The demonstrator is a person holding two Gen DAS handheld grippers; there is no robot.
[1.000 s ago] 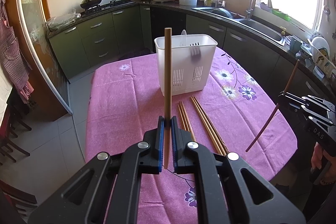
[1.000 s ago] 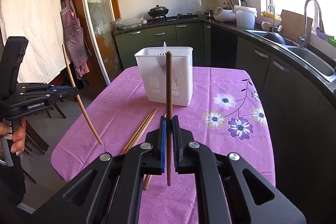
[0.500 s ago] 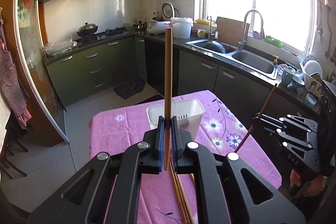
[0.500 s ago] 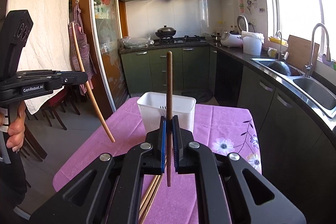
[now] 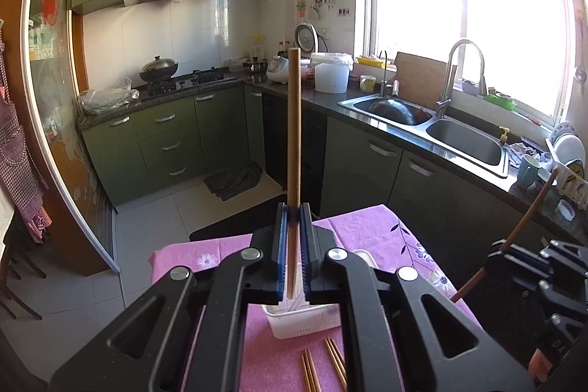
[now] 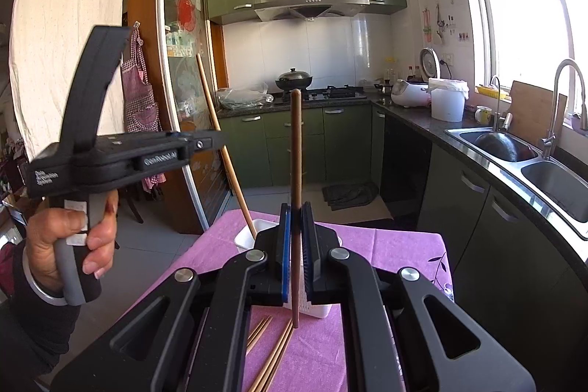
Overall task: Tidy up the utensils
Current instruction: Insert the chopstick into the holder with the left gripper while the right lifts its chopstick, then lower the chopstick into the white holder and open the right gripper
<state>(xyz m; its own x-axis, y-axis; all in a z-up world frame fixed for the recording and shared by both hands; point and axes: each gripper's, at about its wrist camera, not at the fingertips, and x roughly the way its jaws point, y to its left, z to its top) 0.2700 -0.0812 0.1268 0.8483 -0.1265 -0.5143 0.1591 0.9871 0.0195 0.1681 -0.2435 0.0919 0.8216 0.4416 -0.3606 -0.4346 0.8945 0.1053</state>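
Note:
My left gripper [image 5: 293, 219] is shut on a light wooden chopstick [image 5: 294, 135] that stands upright. Its lower tip hangs over the white utensil holder [image 5: 301, 322], which is mostly hidden below the jaws. My right gripper [image 6: 296, 219] is shut on a dark brown chopstick [image 6: 296, 153], also upright, above the holder [image 6: 253, 234]. In the right wrist view the left gripper [image 6: 205, 144] is on the left, its tilted chopstick [image 6: 224, 153] reaching down to the holder's rim. Several loose chopsticks [image 6: 272, 355] lie on the pink tablecloth [image 6: 386, 245] in front of the holder.
A hand [image 6: 73, 237] grips the left gripper's handle. The right gripper [image 5: 514, 256] with its dark chopstick [image 5: 529, 219] shows at the right of the left wrist view. Green cabinets, a sink [image 5: 459, 138] and a stove line the walls beyond the table.
Both grippers have risen and come forward over the table with their chopsticks. The holder has dropped from mid-view to just under the jaws, and the loose chopsticks now lie at the bottom edge.

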